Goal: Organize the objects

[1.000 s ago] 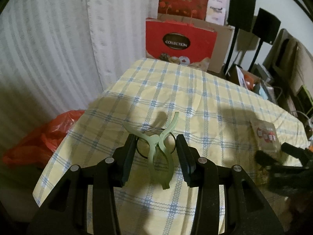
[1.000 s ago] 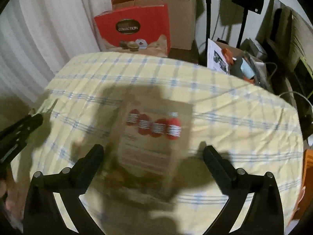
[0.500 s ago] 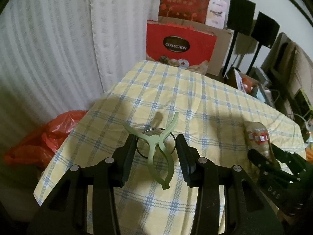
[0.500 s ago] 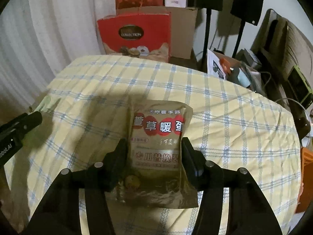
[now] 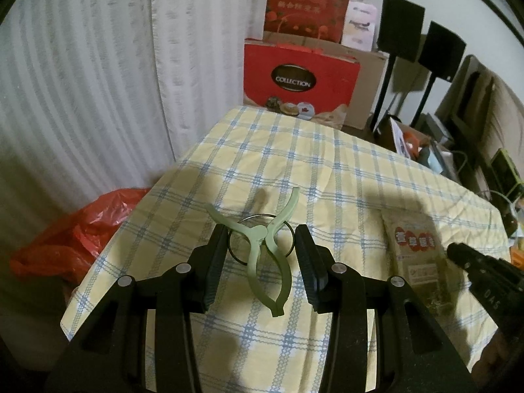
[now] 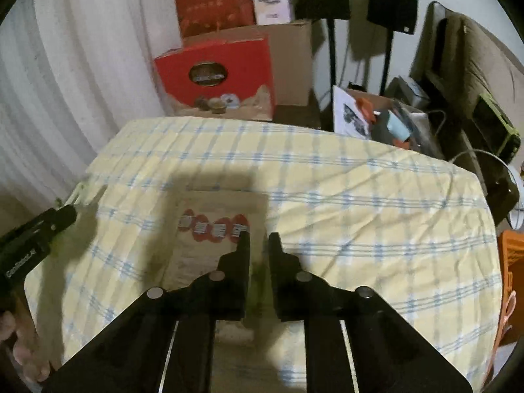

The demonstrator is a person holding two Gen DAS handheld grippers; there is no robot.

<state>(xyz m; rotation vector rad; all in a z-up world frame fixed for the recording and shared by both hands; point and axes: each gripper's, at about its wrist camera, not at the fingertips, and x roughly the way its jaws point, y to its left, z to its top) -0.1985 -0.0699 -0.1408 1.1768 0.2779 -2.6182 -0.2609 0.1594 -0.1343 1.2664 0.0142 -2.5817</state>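
Left wrist view: the left gripper (image 5: 261,244) holds a pale green plastic clothes clip (image 5: 257,232) above a yellow tablecloth with blue checks (image 5: 294,163). Its black jaws stand at a middling width, and their pads bear on the clip's thin metal ring (image 5: 234,252). The clip's long axis runs from 12 to 6 o'clock. Its closed, rounded nose points to 6 o'clock, towards the camera, while its two slim curved handles splay to about 11 and 1 o'clock.

At 3 o'clock a flat tan foil packet printed with red discs (image 5: 412,255) lies on the cloth, long axis also 12 to 6, with the discs in its far half. The right gripper (image 5: 457,252) has its tip at the packet's right edge.

In the right wrist view the right gripper's jaws have just been closing and now stand narrow. The packet (image 6: 203,255) lies mostly at their 9 o'clock. They may be pinching its right edge, but motion blur leaves that unsettled.
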